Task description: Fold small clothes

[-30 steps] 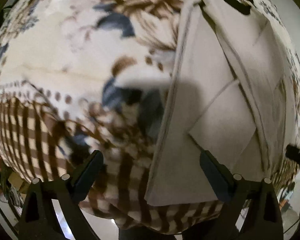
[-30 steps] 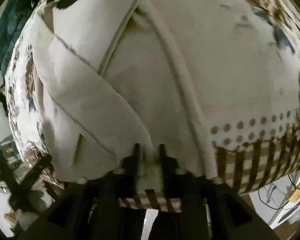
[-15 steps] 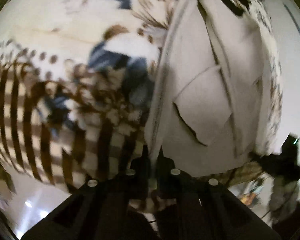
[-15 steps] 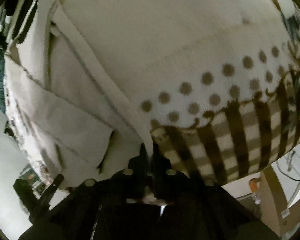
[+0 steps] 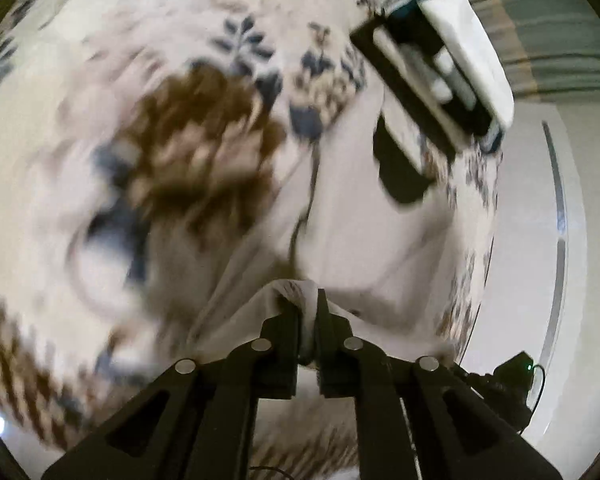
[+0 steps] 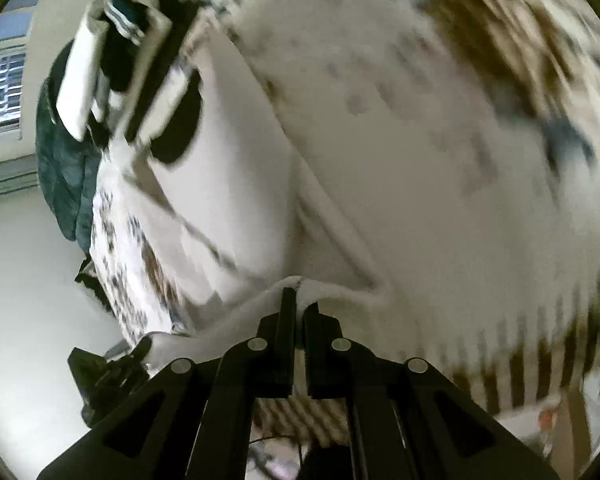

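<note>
A pale cream garment (image 5: 364, 232) lies on the patterned blanket (image 5: 100, 128), blurred by motion. My left gripper (image 5: 305, 300) is shut on the garment's near edge, which bunches up between the jaws. In the right wrist view my right gripper (image 6: 298, 300) is shut on another part of the same garment's (image 6: 236, 184) near edge, and the cloth is lifted off the blanket (image 6: 440, 120) there. The far end of the garment still rests on the bed.
A stack of folded black, white and teal clothes (image 5: 440, 60) lies beyond the garment; it also shows in the right wrist view (image 6: 128, 60). A dark green cloth (image 6: 60, 168) hangs off the bed's side. The pale floor (image 5: 540, 240) is beyond the bed edge.
The left gripper went from open to shut on the garment's edge. Both grippers have lifted the near edge and carried it forward over the garment toward the clothes stack.
</note>
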